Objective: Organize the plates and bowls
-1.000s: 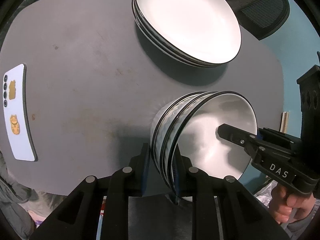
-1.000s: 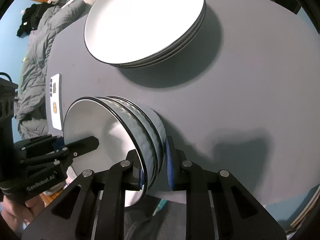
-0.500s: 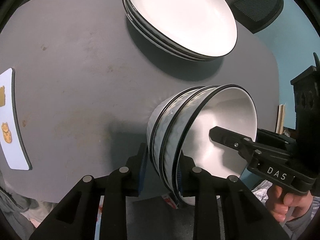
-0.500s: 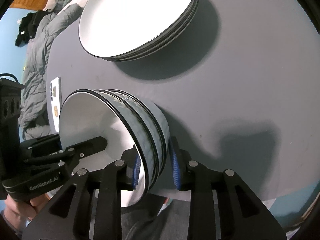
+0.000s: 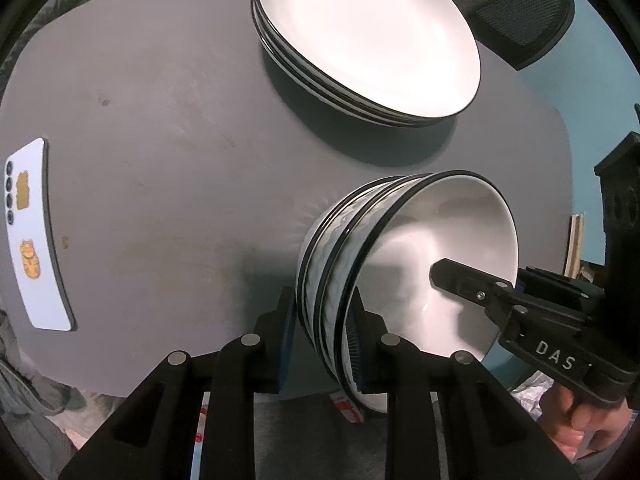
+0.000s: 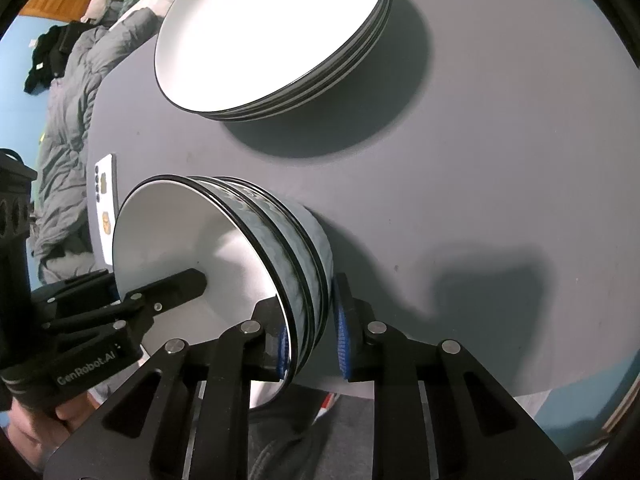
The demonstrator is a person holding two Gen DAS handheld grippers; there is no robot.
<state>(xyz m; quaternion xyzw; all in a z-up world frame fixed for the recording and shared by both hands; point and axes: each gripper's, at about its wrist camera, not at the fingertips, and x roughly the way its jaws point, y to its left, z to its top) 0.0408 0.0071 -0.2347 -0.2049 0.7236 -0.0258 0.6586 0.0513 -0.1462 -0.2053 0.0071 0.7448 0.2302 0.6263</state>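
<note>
The left gripper (image 5: 322, 334) has its jaws clamped on the rims of the bowls (image 5: 404, 264), a nested stack of three or so white ones with dark rims and ribbed outsides, one pad inside the innermost bowl and the other against the outer wall. The right gripper (image 6: 310, 340) grips the opposite rim of the same stack in the same way, blue pads (image 6: 342, 338) pressed to the outermost bowl. The bowls (image 6: 224, 256) are tipped on their side, mouth facing the left gripper's side in the right wrist view, and hang at the near edge of the grey desk (image 5: 168, 160); whether the stack touches the desk cannot be told. In each wrist view the other gripper's finger reaches into the bowl's white hollow, the right one (image 5: 460, 280) labelled DAS, the left one (image 6: 172, 284) labelled GenRobot.AI. Farther back on the desk, apart from the bowls, sits a stack of plates (image 5: 368, 40), white with dark rims, flat and neatly piled (image 6: 272, 36). A white phone (image 5: 34, 236) with stickers lies face down near the desk's left edge. Beyond the desk are a black mesh chair (image 5: 524, 20) and a grey duvet (image 6: 68, 92).
</note>
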